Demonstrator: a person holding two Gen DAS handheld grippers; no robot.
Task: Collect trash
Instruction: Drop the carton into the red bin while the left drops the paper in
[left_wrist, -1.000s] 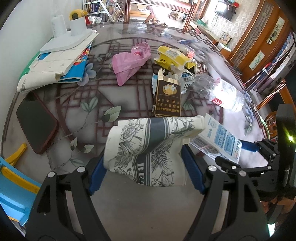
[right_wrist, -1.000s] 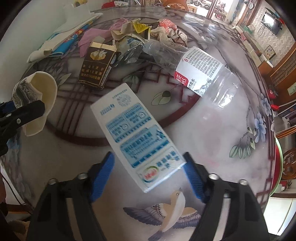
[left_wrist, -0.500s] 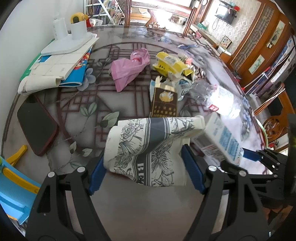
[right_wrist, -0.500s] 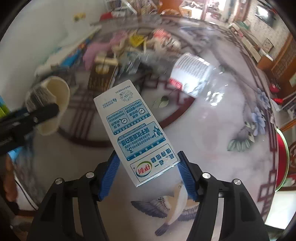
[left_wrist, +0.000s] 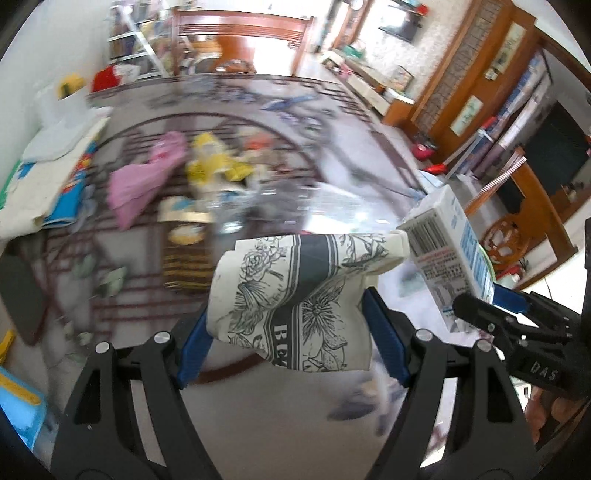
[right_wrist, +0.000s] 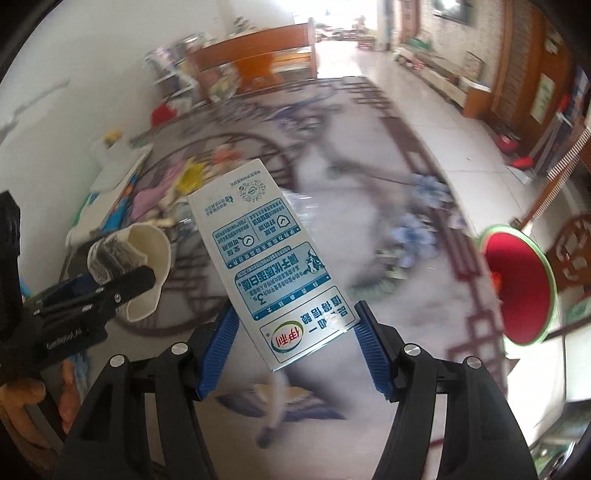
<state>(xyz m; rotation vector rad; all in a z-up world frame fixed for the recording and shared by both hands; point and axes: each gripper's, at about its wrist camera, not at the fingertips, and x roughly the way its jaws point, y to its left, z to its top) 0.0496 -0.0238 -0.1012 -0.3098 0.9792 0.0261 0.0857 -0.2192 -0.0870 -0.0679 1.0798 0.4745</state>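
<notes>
My left gripper is shut on a crumpled paper cup with a black floral print, held above the table. The same paper cup shows at the left of the right wrist view, pinched by the left gripper. My right gripper is shut on a white and blue milk carton, tilted with its top away from me. That milk carton and the right gripper appear at the right of the left wrist view. Both are lifted over the patterned glass table.
Blurred litter lies on the far part of the table: a pink plastic bag, yellow wrappers, a dark cigarette box and a clear bottle. Books and papers sit at the left. A red stool stands right of the table.
Both grippers have risen and pulled back from the table with cup and carton. The litter looks smaller and blurred. The carton has rolled more upright and stands close beside the cup.
</notes>
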